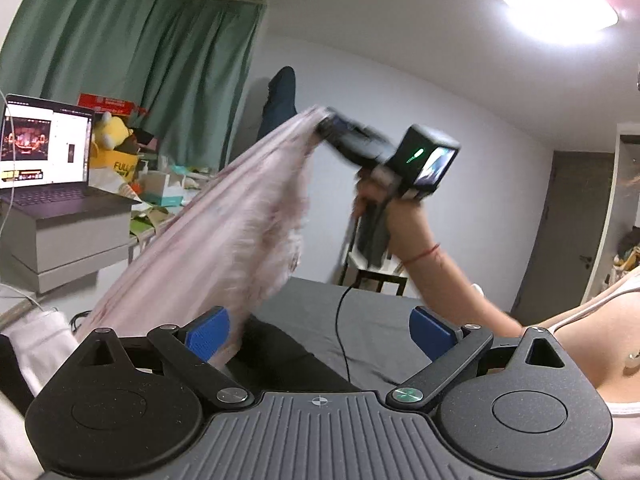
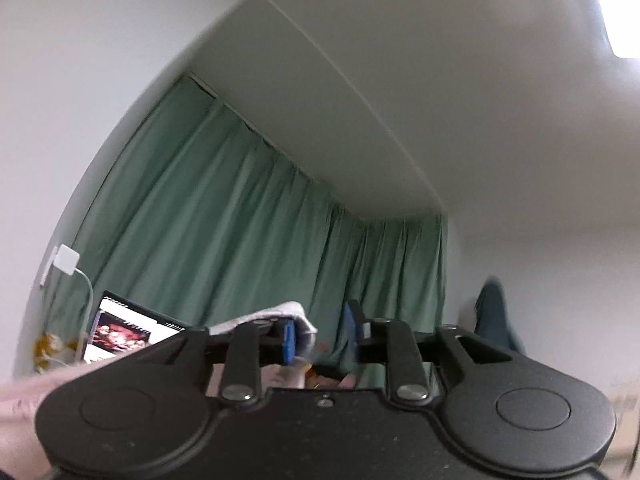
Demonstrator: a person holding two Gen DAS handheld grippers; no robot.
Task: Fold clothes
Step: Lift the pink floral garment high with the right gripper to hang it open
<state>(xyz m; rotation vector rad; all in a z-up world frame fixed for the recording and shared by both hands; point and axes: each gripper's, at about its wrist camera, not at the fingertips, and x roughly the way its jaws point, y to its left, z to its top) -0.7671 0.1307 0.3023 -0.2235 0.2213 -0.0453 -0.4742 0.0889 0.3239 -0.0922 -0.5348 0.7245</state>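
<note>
Green pleated curtains and white walls are closing in a small bedroom, with a dark grey bedsheet spreading below as the working surface and an open silver laptop glowing on a cluttered side shelf. A pale pink, thin woven garment is hanging in the air above the bed, running as a long taut-to-sagging sheet from the right gripper, held high, down toward the left gripper. In the left wrist view the right gripper's jaws seem to be pinching the cloth's upper edge, though its own view shows the blue pads standing somewhat apart with cloth lying against one pad only, so the hold looks partial and I cannot tell its state for sure. The left gripper's blue pads are standing wide apart, the cloth brushing past one pad without being clamped. Judging by the drape and blur, the fabric is light, limp and easily bunching; taking hold at a hem corner or seam edge would be steadiest.
</note>
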